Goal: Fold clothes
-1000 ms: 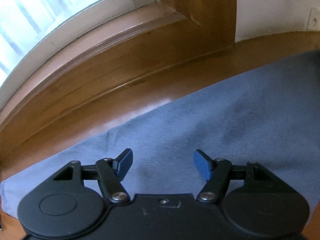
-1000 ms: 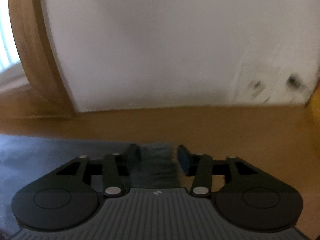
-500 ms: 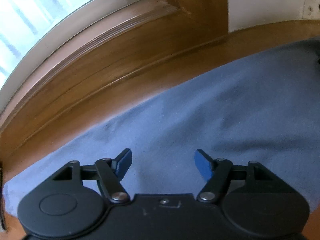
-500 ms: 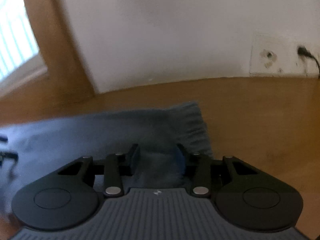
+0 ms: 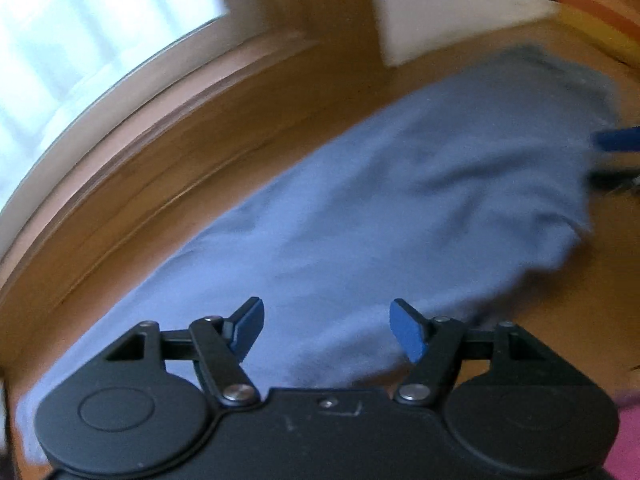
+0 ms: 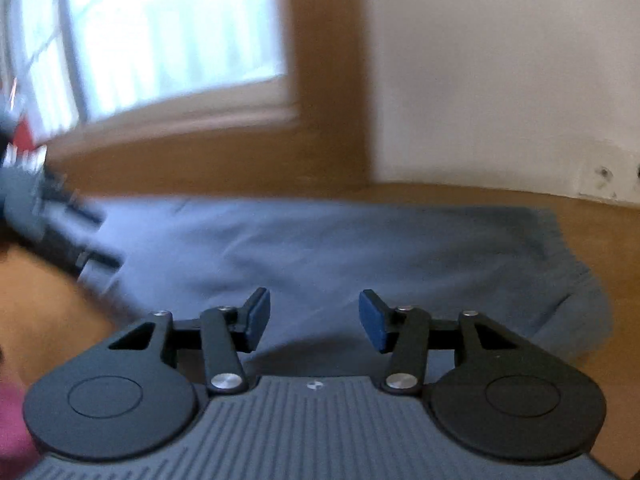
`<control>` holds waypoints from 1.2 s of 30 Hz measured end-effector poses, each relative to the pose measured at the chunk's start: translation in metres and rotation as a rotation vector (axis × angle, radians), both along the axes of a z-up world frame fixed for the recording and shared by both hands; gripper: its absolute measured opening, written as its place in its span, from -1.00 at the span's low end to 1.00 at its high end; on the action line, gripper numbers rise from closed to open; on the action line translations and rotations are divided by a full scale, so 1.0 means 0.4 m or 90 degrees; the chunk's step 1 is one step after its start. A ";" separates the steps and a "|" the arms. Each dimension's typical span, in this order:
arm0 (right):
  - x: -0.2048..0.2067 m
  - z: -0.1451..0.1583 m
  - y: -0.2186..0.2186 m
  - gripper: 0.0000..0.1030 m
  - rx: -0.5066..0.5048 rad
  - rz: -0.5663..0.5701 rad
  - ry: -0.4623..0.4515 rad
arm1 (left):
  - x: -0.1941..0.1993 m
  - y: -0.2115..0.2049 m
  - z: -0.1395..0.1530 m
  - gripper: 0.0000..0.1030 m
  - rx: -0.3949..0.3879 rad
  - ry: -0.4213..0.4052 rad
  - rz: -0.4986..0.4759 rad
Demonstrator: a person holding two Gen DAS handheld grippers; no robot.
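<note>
A blue-grey garment [image 5: 380,208] lies folded into a long strip on the wooden surface, reaching from the near left to the far right in the left wrist view. My left gripper [image 5: 326,330] hovers over its near part, open and empty. In the right wrist view the same garment [image 6: 360,248] lies spread across the middle, with a ribbed end at the right. My right gripper [image 6: 314,318] is open above its near edge, nothing between the fingers. The other gripper shows blurred at the left edge [image 6: 48,220] and at the right edge of the left wrist view [image 5: 618,140].
The wooden surface [image 6: 600,240] runs to a wood-framed window [image 6: 160,40] and a white wall [image 6: 500,80] with an outlet [image 6: 604,176] at the back. Something pink [image 5: 628,436] shows at the near corner. Orange and yellow stripes [image 5: 600,12] sit at the far right.
My right gripper has let go of the garment's ribbed end, opened and drawn back. The left gripper has swung so more of the garment shows. Both views are blurred by motion.
</note>
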State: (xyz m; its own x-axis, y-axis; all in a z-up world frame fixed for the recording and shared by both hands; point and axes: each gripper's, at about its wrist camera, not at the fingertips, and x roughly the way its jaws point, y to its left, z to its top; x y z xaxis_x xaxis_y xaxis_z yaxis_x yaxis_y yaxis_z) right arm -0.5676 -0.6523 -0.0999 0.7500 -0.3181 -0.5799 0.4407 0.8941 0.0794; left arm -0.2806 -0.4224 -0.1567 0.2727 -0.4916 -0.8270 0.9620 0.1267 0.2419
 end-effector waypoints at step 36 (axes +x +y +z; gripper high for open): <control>0.188 -0.063 0.204 0.02 0.081 -0.378 0.011 | 0.081 -0.120 -0.009 0.30 -0.061 0.064 -0.236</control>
State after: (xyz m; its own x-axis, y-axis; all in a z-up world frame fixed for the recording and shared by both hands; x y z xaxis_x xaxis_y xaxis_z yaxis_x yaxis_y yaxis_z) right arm -0.4923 -0.5708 -0.1252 0.4556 -0.6065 -0.6516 0.8635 0.4789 0.1581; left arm -0.2480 -0.4703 -0.1603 -0.0177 -0.6182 -0.7858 0.9651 -0.2158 0.1481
